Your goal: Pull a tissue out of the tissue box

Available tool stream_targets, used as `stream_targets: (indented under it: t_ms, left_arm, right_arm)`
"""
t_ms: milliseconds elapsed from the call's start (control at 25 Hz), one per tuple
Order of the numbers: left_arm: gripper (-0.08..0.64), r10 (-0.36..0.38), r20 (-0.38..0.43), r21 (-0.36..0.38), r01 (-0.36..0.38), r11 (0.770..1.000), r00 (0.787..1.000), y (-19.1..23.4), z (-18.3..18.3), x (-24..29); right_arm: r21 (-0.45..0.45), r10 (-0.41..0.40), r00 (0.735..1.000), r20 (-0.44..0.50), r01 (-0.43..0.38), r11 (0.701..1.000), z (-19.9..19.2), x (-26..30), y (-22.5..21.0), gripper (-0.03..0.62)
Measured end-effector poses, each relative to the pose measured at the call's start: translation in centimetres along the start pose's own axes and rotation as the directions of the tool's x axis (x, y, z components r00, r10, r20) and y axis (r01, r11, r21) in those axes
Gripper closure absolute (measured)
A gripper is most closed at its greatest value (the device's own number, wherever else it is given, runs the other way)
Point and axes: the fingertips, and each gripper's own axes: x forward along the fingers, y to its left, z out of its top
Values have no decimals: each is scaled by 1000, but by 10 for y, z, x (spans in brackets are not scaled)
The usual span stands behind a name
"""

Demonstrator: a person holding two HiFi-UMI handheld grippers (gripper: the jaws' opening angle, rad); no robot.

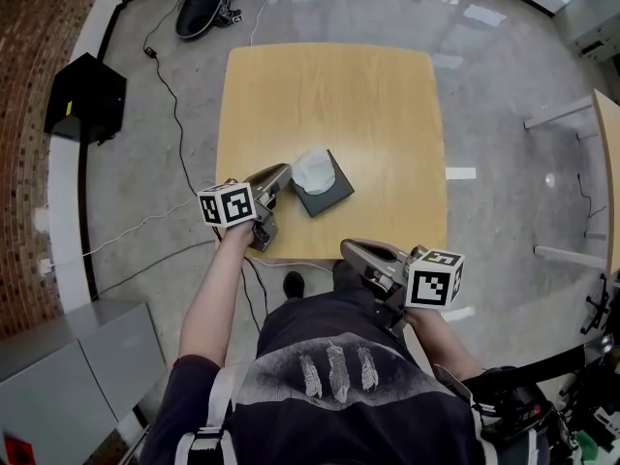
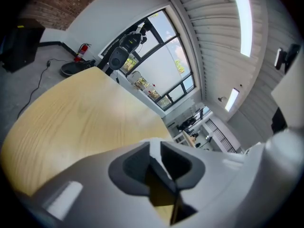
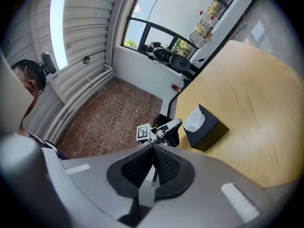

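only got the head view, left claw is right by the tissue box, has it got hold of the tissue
Observer: Seems so. In the left gripper view the left claw is pinched on a thin white strip, apparently the tissue.
Operator: and the right claw
Observer: The right gripper view shows the right claw shut, nothing between its pads.
Operator: tissue out yet
Observer: No. Seen side-on, it stands bunched in the tissue box's top slot.
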Motion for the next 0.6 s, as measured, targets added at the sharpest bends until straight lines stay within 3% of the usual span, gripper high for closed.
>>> stream_targets:
  t_ms: [80, 280, 360, 440, 480, 600]
  left_arm:
    - [356, -8, -49, -27, 6, 1000, 999, 1, -8, 6]
    - [285, -50, -154, -110, 33, 993, 987, 4, -19, 21]
    - [281, -61, -200, -96, 43, 994, 978, 5, -20, 24]
    - [366, -42, -234, -35, 34, 999, 971, 8, -21, 25]
    - [375, -39, -230, -15, 36, 999, 972, 8, -19, 24]
    - [515, -38, -153, 13, 40, 999, 988, 6, -5, 21]
  right_arm:
    - [0, -4, 1000, -2, 4, 1000, -2, -1, 0, 606]
    - [-6, -11, 1000, -4, 11, 1000, -4, -3, -1, 607]
    - [-2, -16, 1000, 2, 16, 1000, -3, -4, -3, 607]
    - [2, -24, 1000, 6, 24, 1000, -2, -5, -6, 606]
    - [2, -28, 1000, 7, 28, 1000, -3, -6, -7, 606]
    - [-6, -37, 999, 11, 37, 999, -3, -7, -12, 607]
